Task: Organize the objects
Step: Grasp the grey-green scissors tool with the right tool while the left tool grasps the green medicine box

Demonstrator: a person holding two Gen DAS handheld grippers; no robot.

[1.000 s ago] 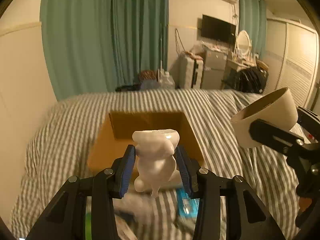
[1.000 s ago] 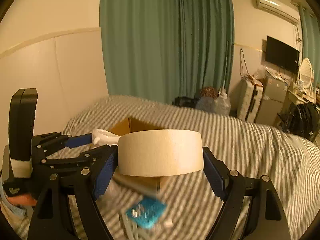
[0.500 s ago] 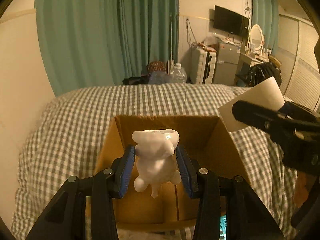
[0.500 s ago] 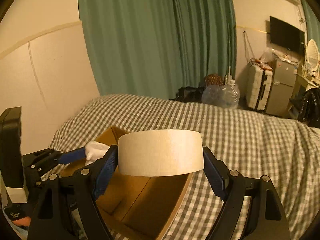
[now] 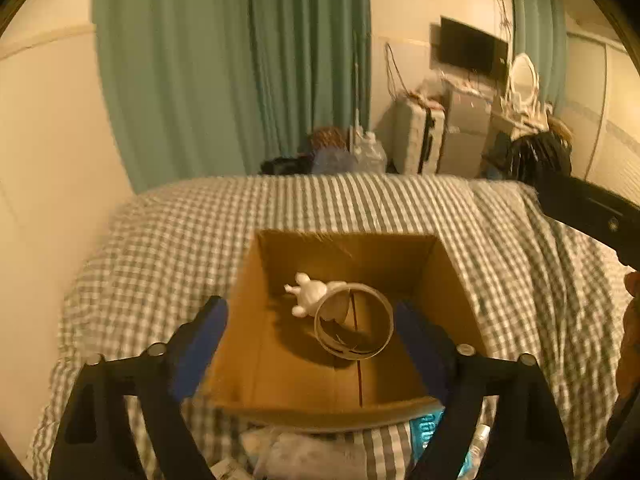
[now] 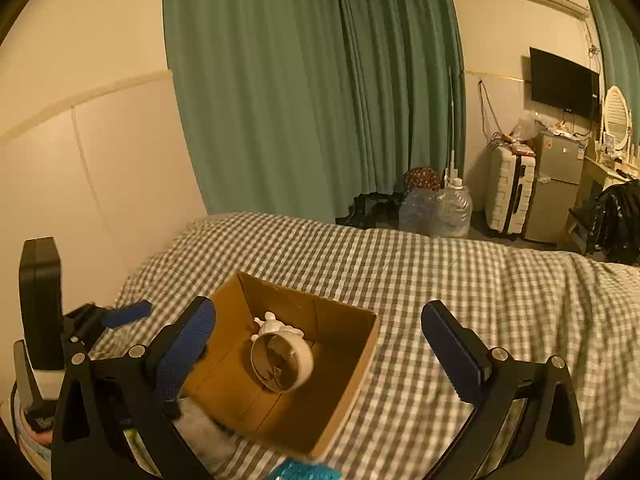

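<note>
1. White ceramic animal-shaped figurine [image 5: 310, 293] lay on its side on the floor of the open brown cardboard box [image 5: 256, 300], toward the far wall.
2. Beige roll of wide tape [image 5: 353, 321] stood on edge inside the same box, leaning against the figurine and partly covering it. Same pairing seen from the right wrist: figurine [image 6: 276, 327] behind, tape roll [image 6: 282, 362] in front.
3. Box [image 6: 352, 364] sat on the green-and-white checked bed cover [image 6: 460, 280], top flaps open.
4. Left gripper [image 5: 310, 344] hovered over the box's near edge, blue-padded fingers [image 5: 202, 334] spread wide, nothing between them.
5. Right gripper [image 6: 320, 344] likewise spread wide and empty, above the box's right side; left gripper's blue fingertip [image 6: 127, 313] visible at far left.
6. Teal packet [image 5: 430, 428] and pale clutter lay on the cover just in front of the box; too blurred to identify further.
7. Green curtains [image 6: 312, 92] hung behind the bed.
</note>
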